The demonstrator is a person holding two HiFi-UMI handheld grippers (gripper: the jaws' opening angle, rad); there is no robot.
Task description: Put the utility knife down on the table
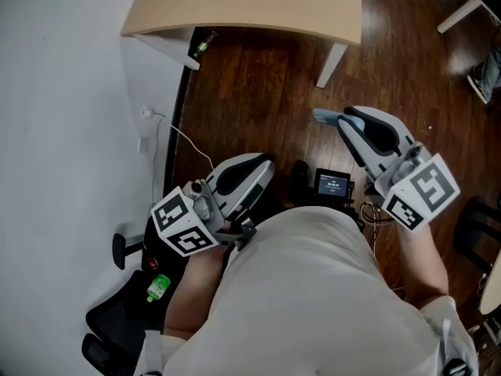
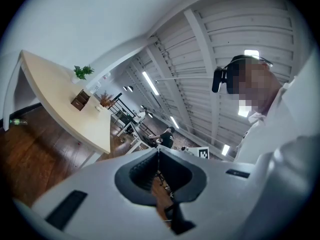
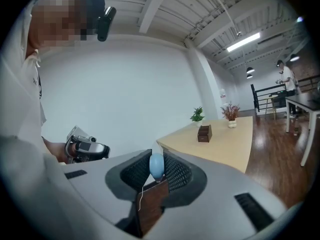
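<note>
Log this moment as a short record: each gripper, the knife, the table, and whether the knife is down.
left gripper: jaws together, nothing between them
right gripper: shut on the knife
knife: light blue, clamped between the pads, over the floor, clear of the table
table: light wood, ahead of both grippers, with a small brown box on it
task status: knife not yet put down

White shirt [image 1: 313,288], grey left gripper [image 1: 264,165], grey right gripper [image 1: 347,118], marker cubes [image 1: 182,224]
</note>
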